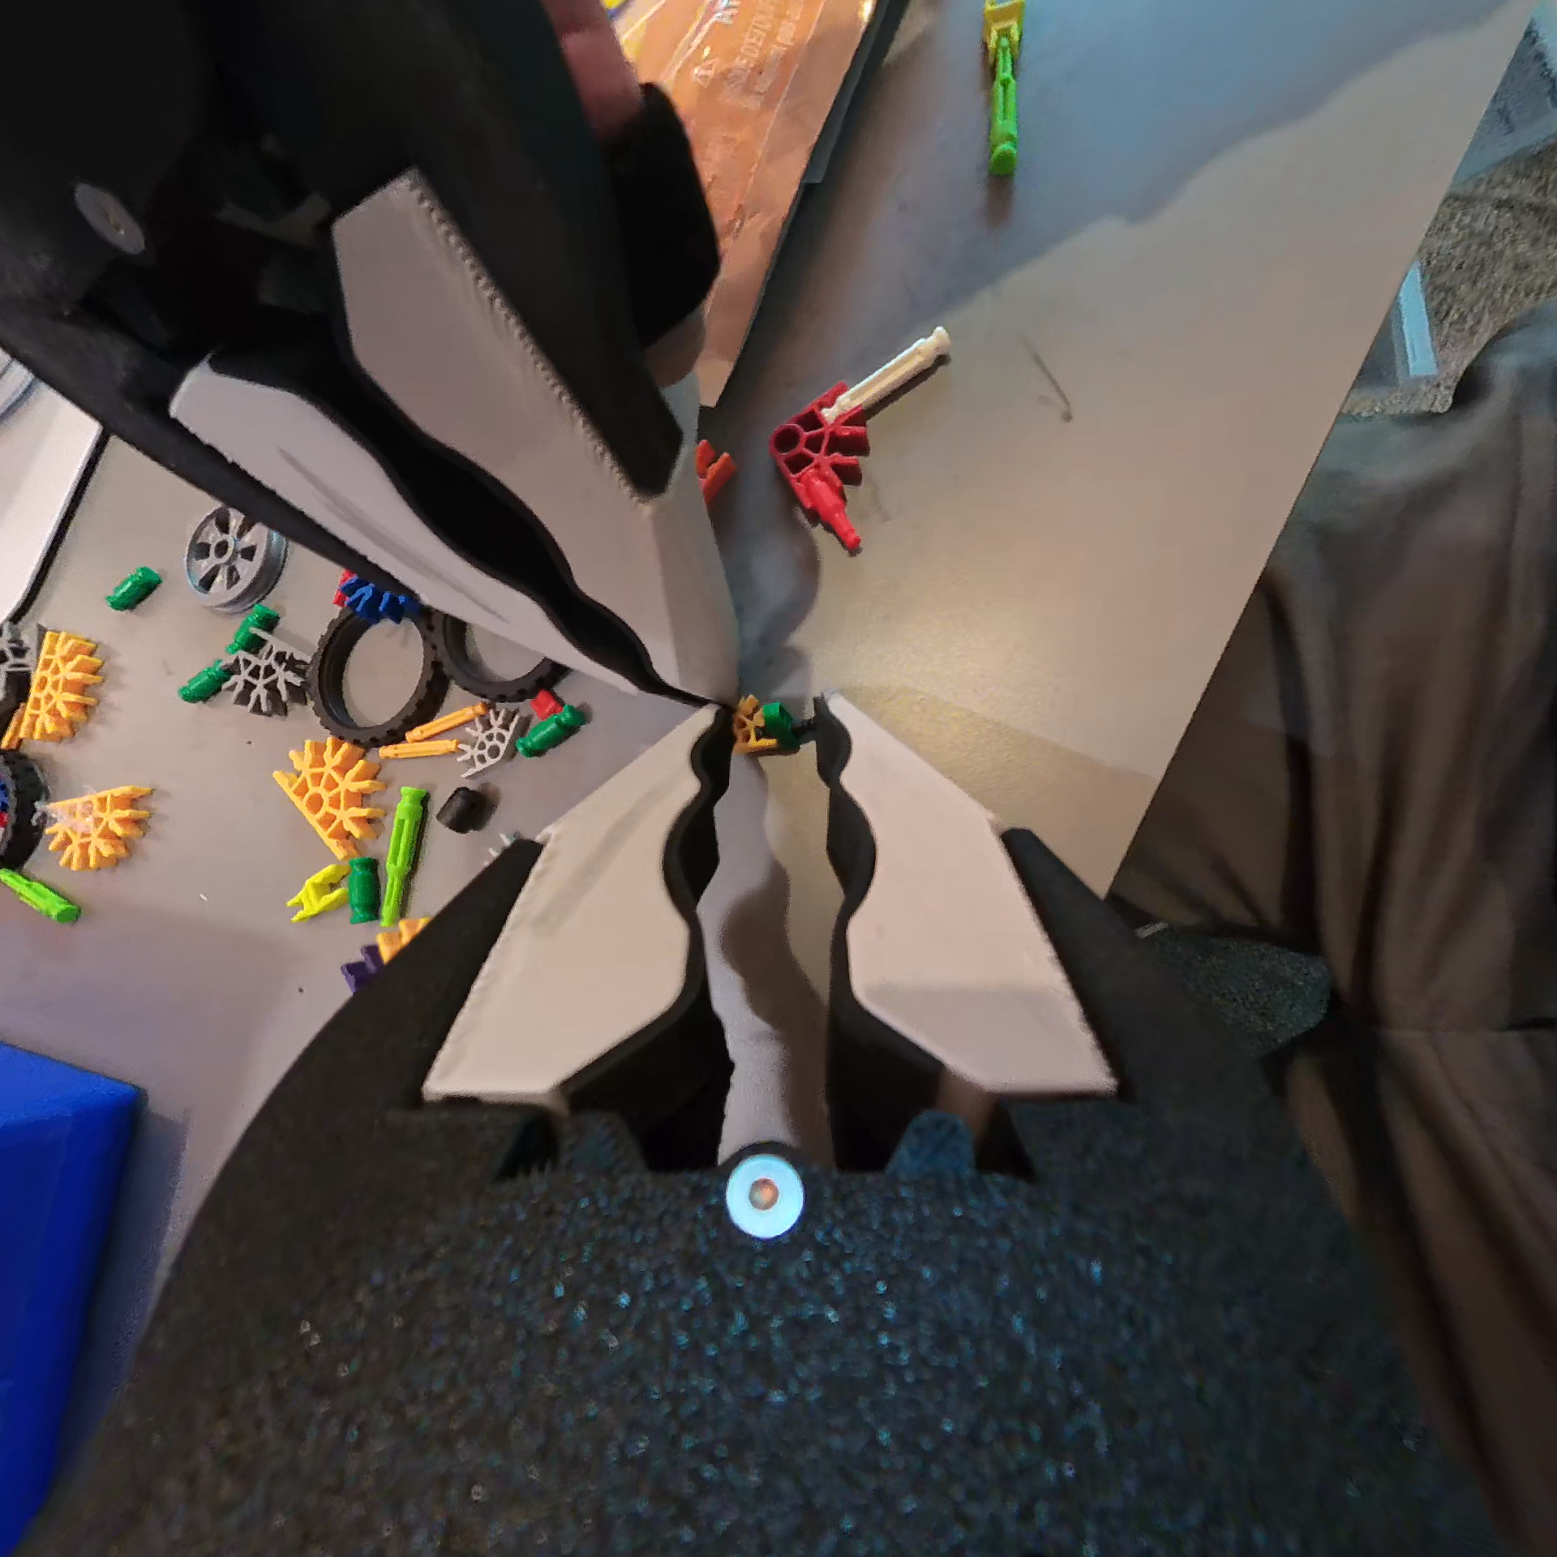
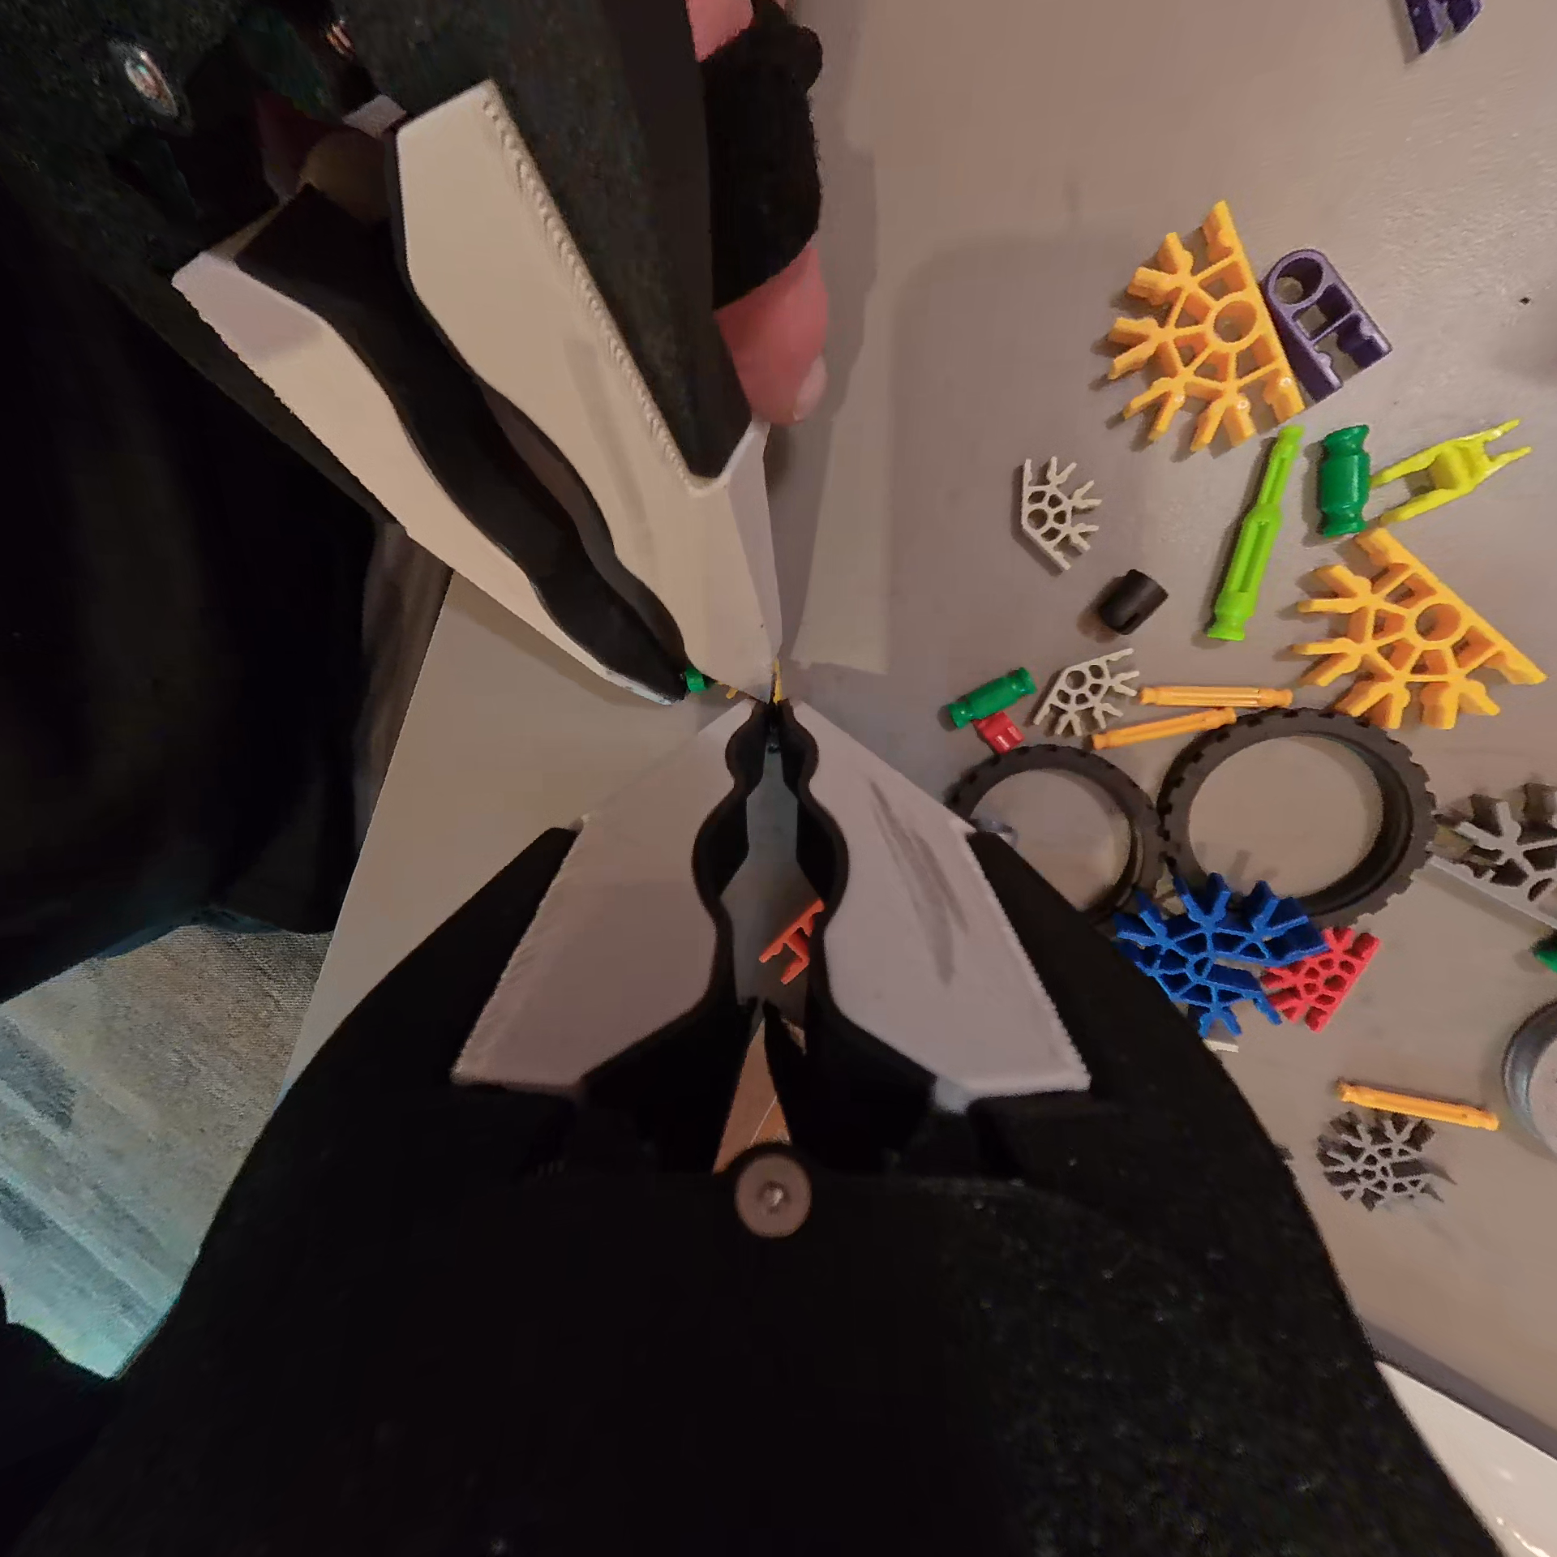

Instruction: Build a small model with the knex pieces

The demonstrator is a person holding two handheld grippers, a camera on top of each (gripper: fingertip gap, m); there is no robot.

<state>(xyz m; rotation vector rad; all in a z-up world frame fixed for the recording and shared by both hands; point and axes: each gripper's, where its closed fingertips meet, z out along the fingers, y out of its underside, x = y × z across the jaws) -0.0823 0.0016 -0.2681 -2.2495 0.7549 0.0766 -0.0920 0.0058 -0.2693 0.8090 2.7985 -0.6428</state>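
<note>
The left gripper [image 1: 773, 726] pinches a small assembly at its fingertips, a yellow connector [image 1: 749, 724] with a short green rod [image 1: 779, 726] plugged into it, held just above the grey table [image 1: 969, 590]. The right gripper [image 2: 773, 706] meets it tip to tip, its fingers pressed nearly together on the yellow edge of the same piece, though that contact is tiny and partly hidden, so the grip seems likely rather than sure. Just beyond the tips lie an orange clip [image 1: 714, 469] and a red connector [image 1: 821, 446] carrying a white rod [image 1: 897, 366] and a red rod [image 1: 830, 505]. Farther out sit two black tyres [image 2: 1293, 813], orange rods [image 2: 1167, 726], yellow fan connectors [image 2: 1205, 337], a blue snowflake connector [image 2: 1209, 948], a lime rod [image 2: 1251, 539], and a purple connector [image 2: 1327, 324]. A blue box [image 1: 59, 1264] stands at the table's near corner
</note>
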